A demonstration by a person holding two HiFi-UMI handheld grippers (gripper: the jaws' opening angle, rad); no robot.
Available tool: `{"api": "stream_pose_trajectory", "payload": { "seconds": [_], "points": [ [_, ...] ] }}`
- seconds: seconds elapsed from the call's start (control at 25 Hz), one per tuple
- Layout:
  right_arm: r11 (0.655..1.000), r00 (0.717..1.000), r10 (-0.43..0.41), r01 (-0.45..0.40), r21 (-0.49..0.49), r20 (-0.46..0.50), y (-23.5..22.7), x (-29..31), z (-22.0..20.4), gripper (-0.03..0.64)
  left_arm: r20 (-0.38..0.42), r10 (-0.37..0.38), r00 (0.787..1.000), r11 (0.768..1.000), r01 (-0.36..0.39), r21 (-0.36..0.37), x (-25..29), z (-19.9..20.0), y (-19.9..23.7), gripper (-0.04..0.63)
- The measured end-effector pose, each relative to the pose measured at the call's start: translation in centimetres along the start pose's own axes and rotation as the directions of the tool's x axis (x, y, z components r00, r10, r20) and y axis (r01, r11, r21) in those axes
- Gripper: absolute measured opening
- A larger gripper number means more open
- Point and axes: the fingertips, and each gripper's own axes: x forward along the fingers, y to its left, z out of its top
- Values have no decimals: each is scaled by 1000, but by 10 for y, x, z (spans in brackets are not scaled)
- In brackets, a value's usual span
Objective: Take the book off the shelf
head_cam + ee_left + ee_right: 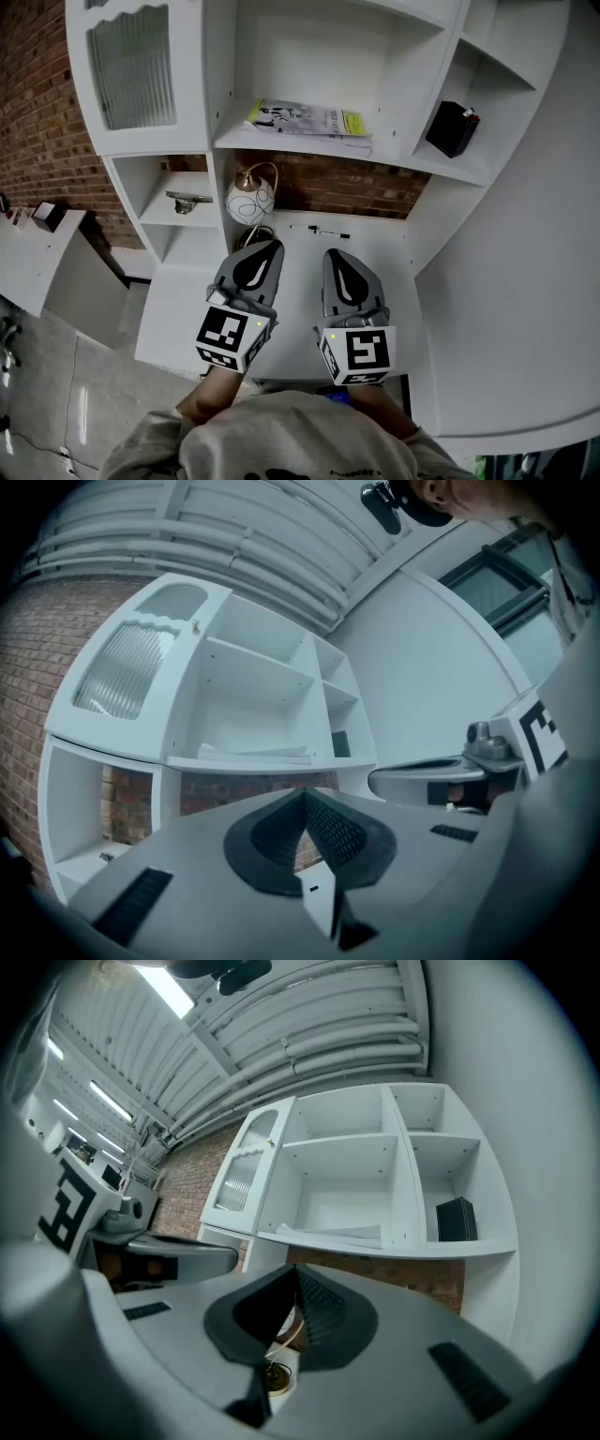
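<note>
The book [309, 122] is thin, with a white and yellow cover, and lies flat on the middle shelf of the white shelf unit [394, 159]. It also shows as a pale flat stack in the left gripper view [253, 753] and in the right gripper view [333, 1234]. My left gripper [265, 246] and right gripper [335, 255] are side by side over the white desk, below the book's shelf and well short of it. Both point toward the shelf unit. Each has its jaws shut with nothing between them [305, 794] [295, 1269].
A black box [453, 127] stands in the right compartment. Under the book's shelf a round white lamp [250, 199] sits against a brick wall. A metal object [189, 200] lies on a lower left shelf. A ribbed-glass cabinet door [133, 66] is at upper left.
</note>
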Motion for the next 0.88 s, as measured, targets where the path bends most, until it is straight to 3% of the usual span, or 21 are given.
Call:
{"api": "stream_pose_trajectory", "payload": {
  "seconds": [0.32, 0.52, 0.88],
  "points": [
    [998, 999, -35, 35, -47, 0, -9, 23, 2, 19, -15, -63, 998, 998, 64, 27, 18, -7, 13, 6],
    [996, 1000, -21, 20, -89, -12, -10, 34, 3, 20, -28, -65, 998, 997, 66, 34, 24, -8, 23, 6],
    [977, 999, 34, -40, -207, -31, -14, 61, 8, 20, -68, -93, 993, 971, 106, 214, 43, 6, 35, 6]
  ]
}}
